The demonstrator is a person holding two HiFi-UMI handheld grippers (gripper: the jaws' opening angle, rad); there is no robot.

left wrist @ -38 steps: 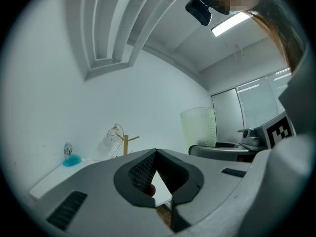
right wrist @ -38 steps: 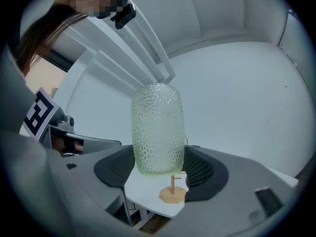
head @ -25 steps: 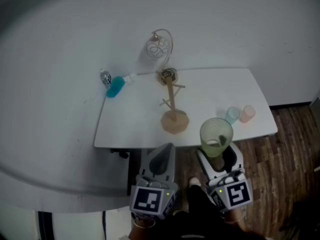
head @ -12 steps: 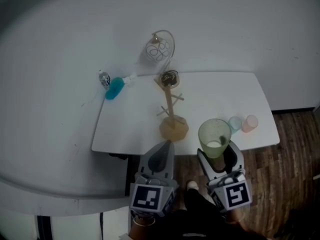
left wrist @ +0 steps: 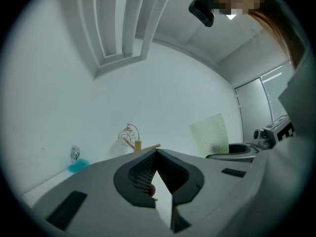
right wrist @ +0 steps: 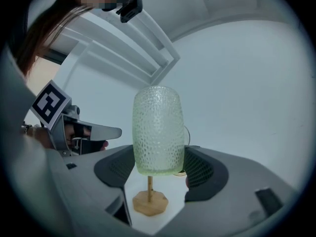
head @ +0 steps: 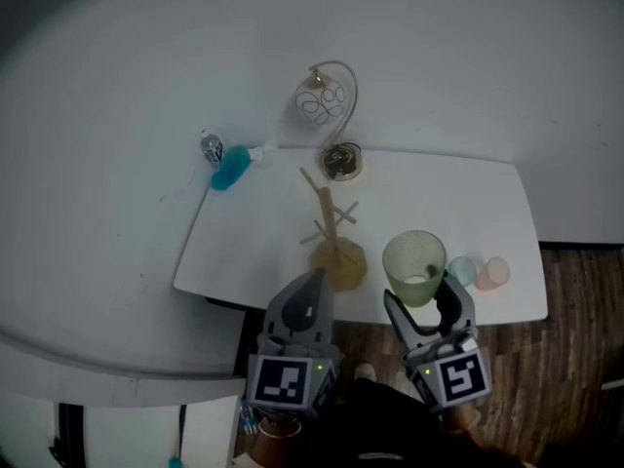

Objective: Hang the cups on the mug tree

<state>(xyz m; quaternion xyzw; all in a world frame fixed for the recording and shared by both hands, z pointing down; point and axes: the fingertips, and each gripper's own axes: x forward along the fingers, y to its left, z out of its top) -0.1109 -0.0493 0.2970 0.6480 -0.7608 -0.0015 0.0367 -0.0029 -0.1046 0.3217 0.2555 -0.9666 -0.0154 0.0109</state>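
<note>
A wooden mug tree [head: 330, 224] stands upright near the front middle of the white table [head: 244, 247]; its base [right wrist: 149, 203] shows below the cup in the right gripper view. My right gripper [head: 421, 298] is shut on a tall dimpled green cup [head: 414, 264], held upright over the table's front edge, just right of the tree. The same green cup [right wrist: 158, 130] fills the gap between the right jaws. My left gripper [head: 310, 298] is shut on nothing, at the front edge left of the tree base. Light blue [head: 461, 270] and pink [head: 495, 272] small cups stand right of the held cup.
A wire ornament lamp [head: 327, 97] with a round base [head: 341, 161] stands at the table's back edge behind the tree. A blue bottle [head: 229, 167] lies at the back left corner. Wooden floor [head: 575, 359] shows to the right of the table.
Both grippers have come forward to the table; the green cup now hangs over the front edge beside the tree base. Neither gripper's state has changed.
</note>
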